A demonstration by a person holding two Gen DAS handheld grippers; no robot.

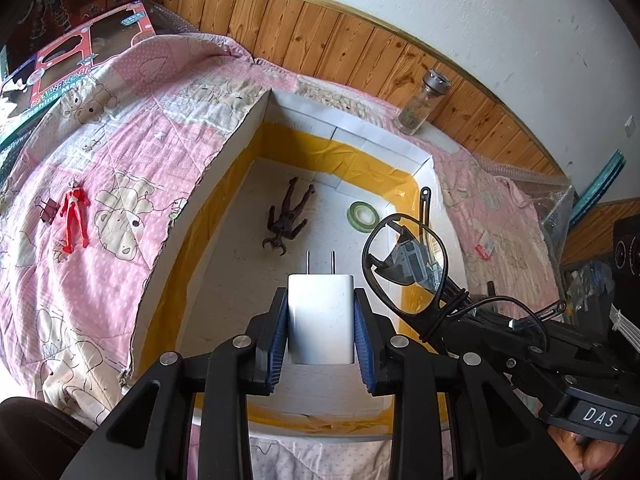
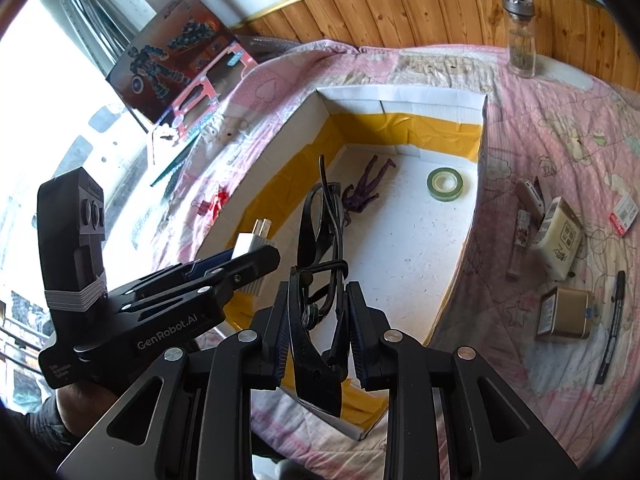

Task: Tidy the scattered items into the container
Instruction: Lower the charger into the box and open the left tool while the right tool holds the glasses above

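The container [image 1: 240, 136], a white box lined with yellow tape, sits on a pink patterned quilt [image 1: 120, 128]; a dark figure [image 1: 289, 212] and a green tape roll [image 1: 363, 213] lie on its floor. The left gripper [image 1: 321, 320] hangs over the box's near edge, its blue pads clamped on a white charger [image 1: 321, 312], prongs pointing forward. The right gripper [image 2: 318, 320] is just beside it, closed around black glasses [image 2: 320, 216] that stick out over the box. A red figure [image 1: 74, 214] lies on the quilt left of the box; a black pen [image 2: 612, 328] and small boxes [image 2: 560, 240] lie to the right.
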